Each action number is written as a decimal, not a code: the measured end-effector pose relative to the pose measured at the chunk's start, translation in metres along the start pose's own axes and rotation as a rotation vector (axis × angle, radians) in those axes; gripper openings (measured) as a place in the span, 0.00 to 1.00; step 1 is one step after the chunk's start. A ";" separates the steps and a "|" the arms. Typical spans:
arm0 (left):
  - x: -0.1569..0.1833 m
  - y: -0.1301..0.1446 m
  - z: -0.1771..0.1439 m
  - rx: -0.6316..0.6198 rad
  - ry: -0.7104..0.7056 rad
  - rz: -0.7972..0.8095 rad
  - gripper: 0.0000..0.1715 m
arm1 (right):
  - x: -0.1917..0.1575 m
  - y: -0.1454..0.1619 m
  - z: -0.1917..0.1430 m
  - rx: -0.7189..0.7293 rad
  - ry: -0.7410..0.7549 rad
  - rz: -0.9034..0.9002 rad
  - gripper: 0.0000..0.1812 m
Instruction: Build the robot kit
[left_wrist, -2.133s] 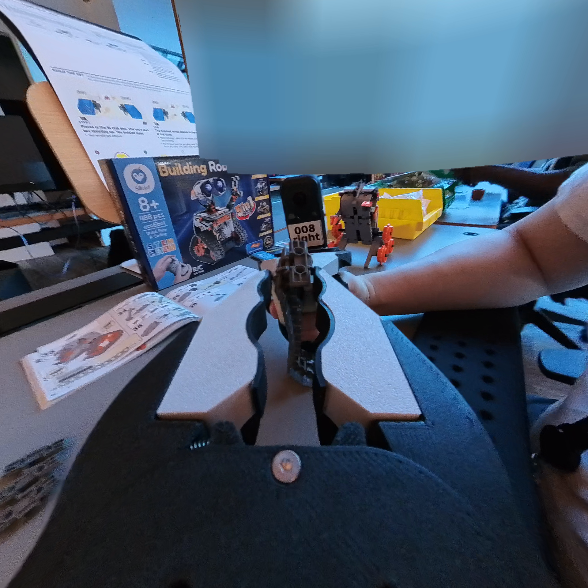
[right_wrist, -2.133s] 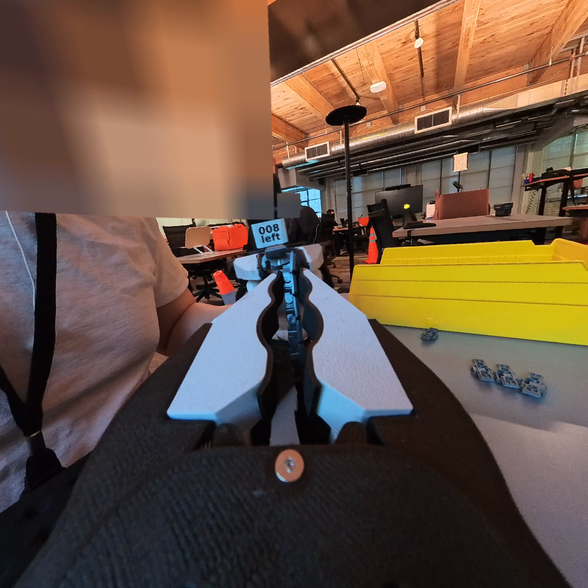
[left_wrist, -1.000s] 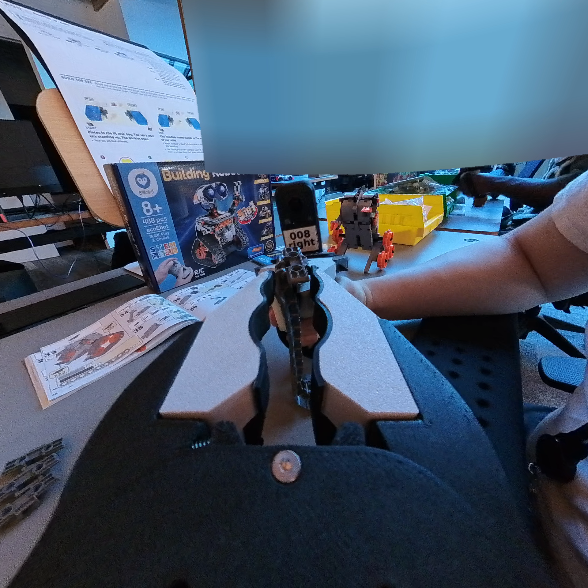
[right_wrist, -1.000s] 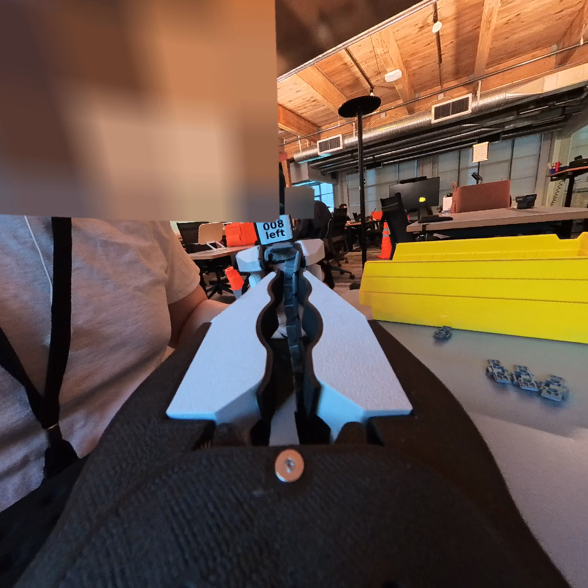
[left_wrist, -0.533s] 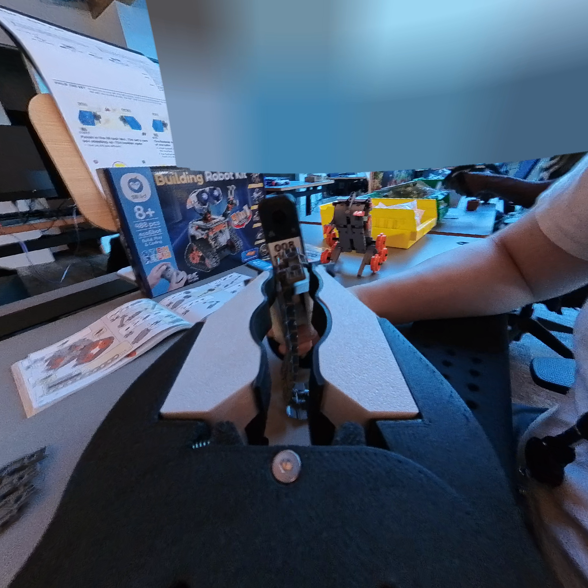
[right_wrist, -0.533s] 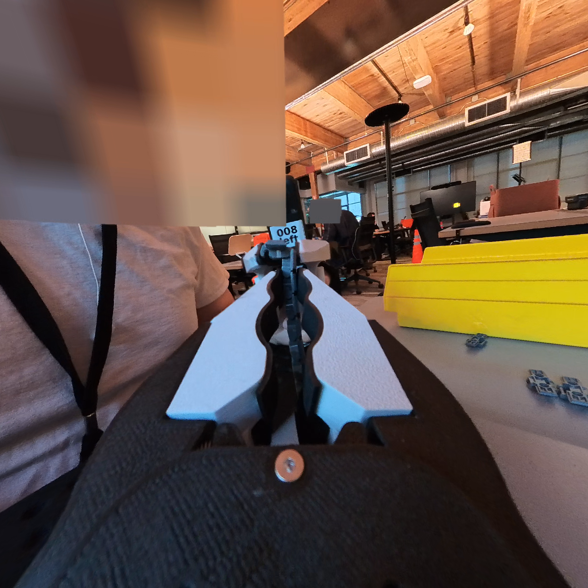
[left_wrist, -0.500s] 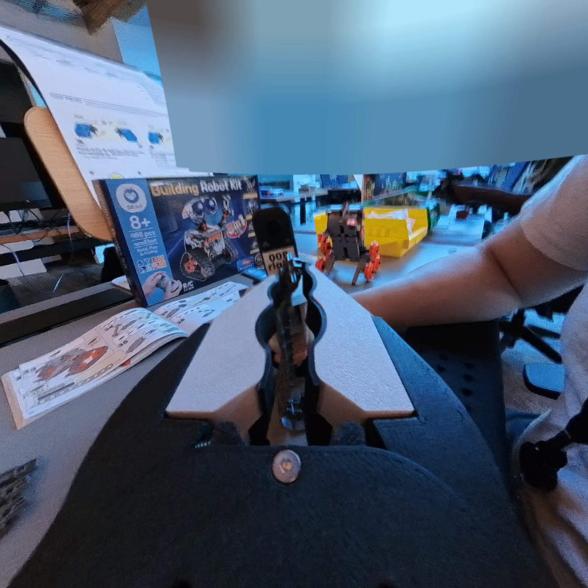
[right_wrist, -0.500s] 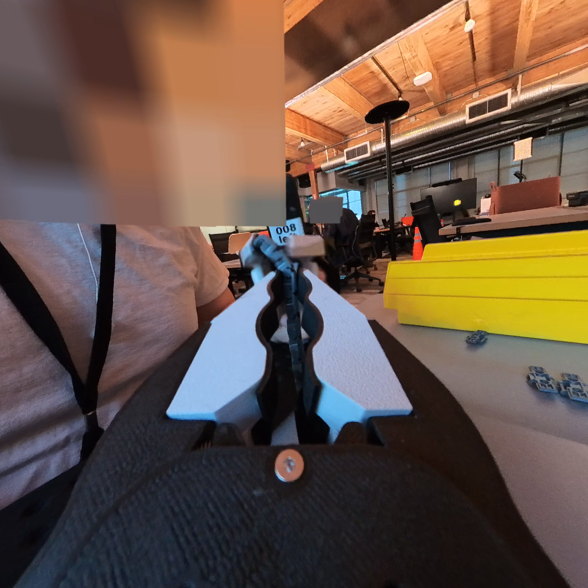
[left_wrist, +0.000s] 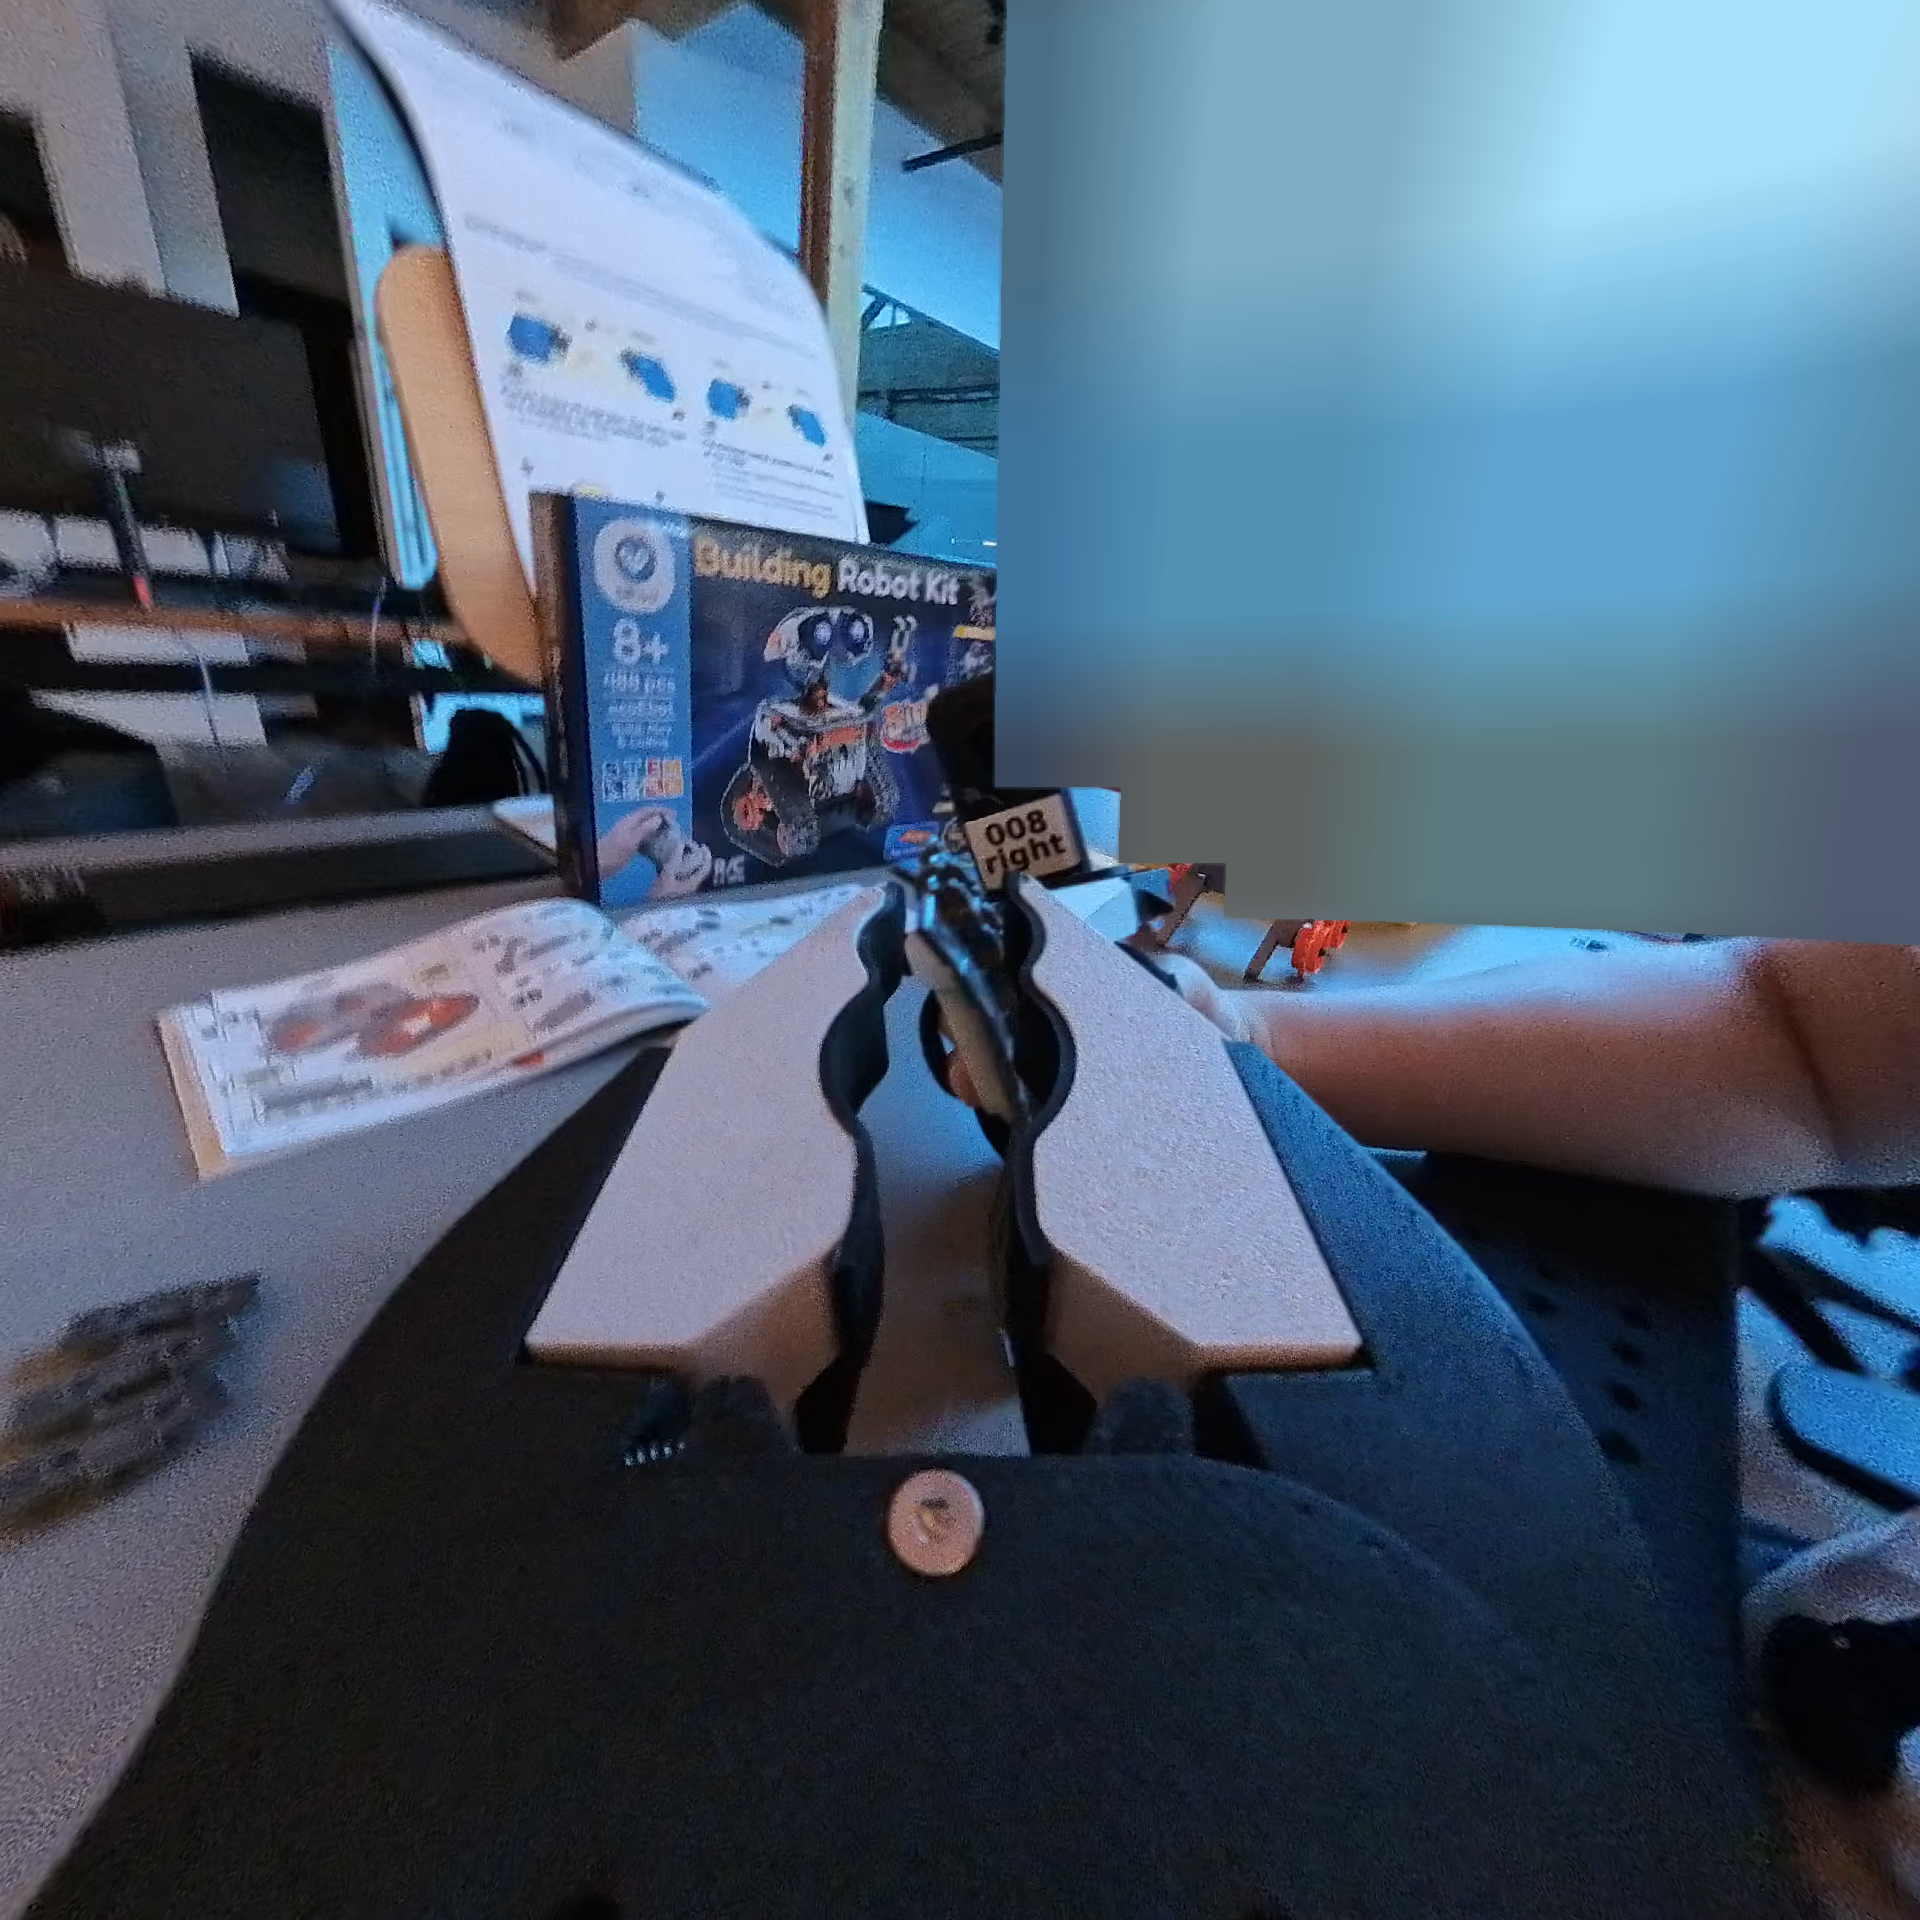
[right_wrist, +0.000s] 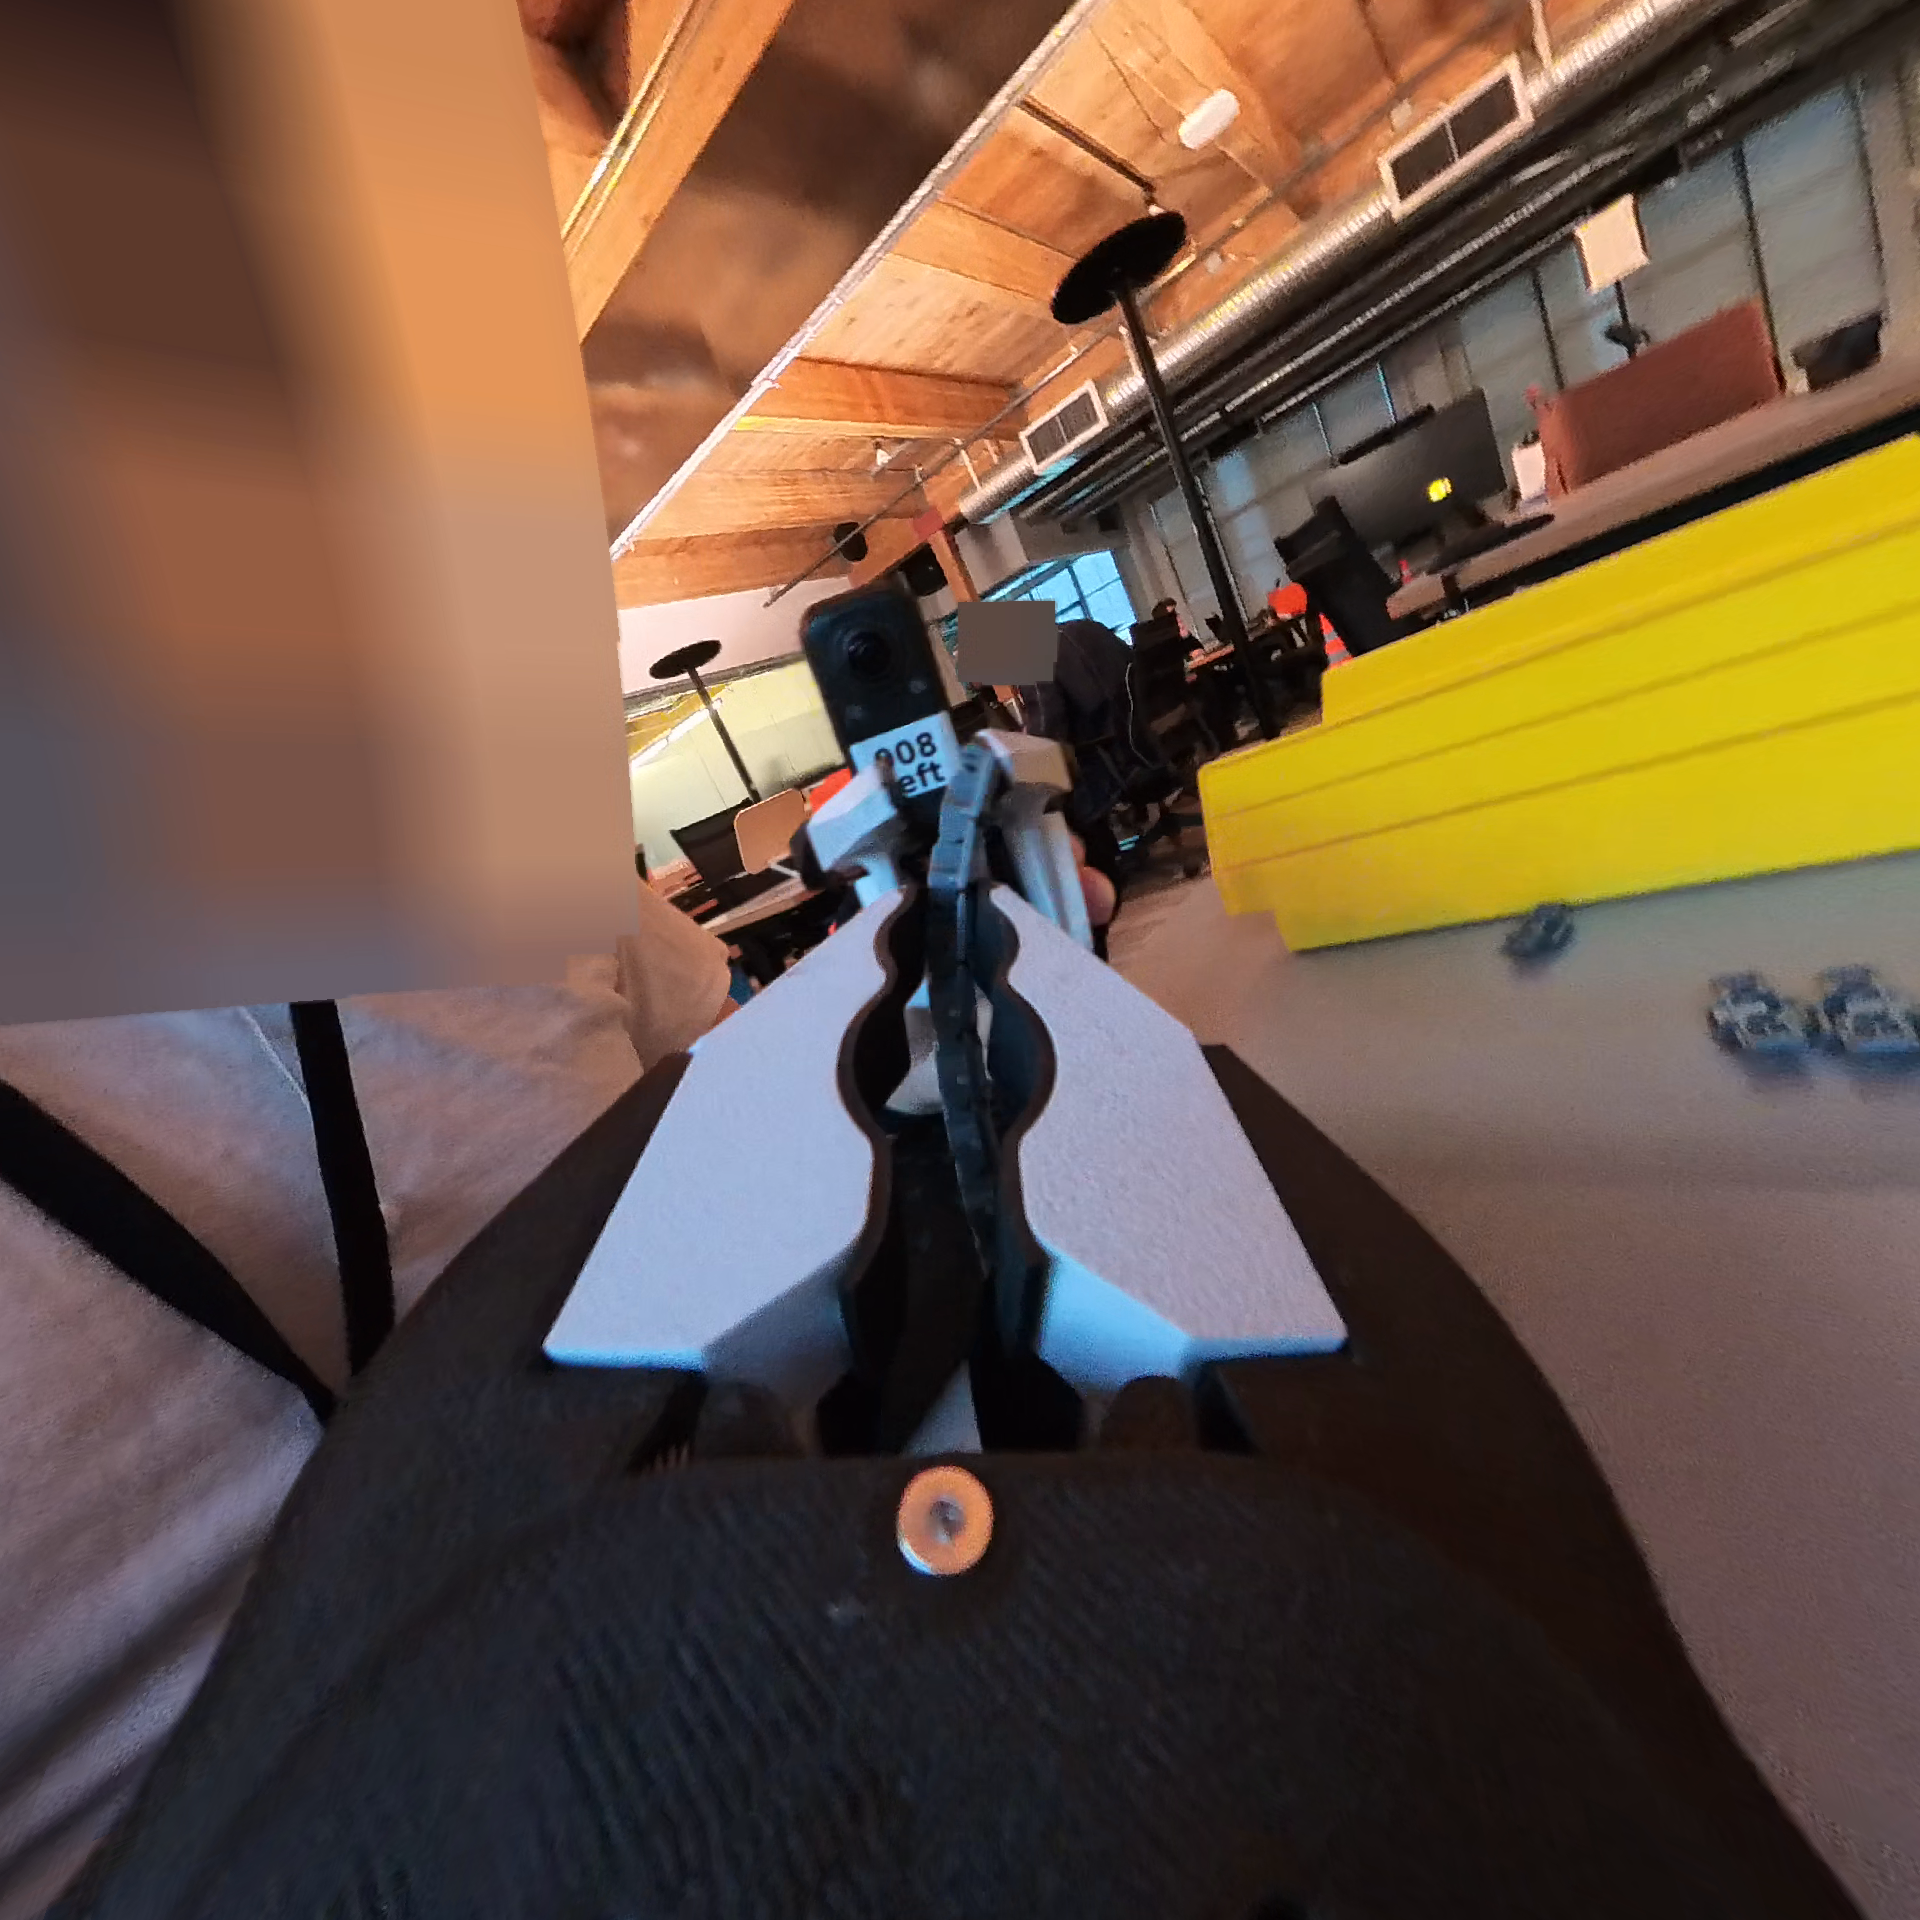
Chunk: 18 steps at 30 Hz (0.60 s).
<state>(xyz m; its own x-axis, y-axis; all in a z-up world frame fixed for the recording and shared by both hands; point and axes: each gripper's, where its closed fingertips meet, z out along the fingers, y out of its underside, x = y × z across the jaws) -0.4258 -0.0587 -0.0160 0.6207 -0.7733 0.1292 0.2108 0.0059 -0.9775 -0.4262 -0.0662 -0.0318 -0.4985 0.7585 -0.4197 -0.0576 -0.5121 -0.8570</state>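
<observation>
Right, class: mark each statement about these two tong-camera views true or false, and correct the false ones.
1. One dark track chain is gripped by both the left tongs and the right tongs. True.
2. The instruction booklet is closed. False: it lies open on the table, in front of the blue toy box.
3. The blue toy box stands upright. True.
4. The small grey pieces are inside the yellow bin. False: they lie on the table in front of the bin.
</observation>
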 end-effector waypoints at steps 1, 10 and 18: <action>-0.007 0.003 -0.001 -0.012 -0.005 -0.056 0.10 | 0.004 0.000 -0.001 -0.004 0.022 0.026 0.04; -0.025 0.012 -0.002 -0.012 0.111 -0.490 0.03 | 0.020 0.001 -0.006 -0.002 0.099 0.149 0.03; -0.031 0.023 0.002 -0.066 0.073 -0.530 0.00 | 0.030 0.006 -0.008 -0.020 0.133 0.173 0.04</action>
<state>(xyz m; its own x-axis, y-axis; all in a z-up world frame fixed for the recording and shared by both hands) -0.4387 -0.0340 -0.0418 0.3878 -0.7015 0.5979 0.4311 -0.4353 -0.7903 -0.4344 -0.0437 -0.0518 -0.3805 0.7072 -0.5959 0.0372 -0.6322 -0.7739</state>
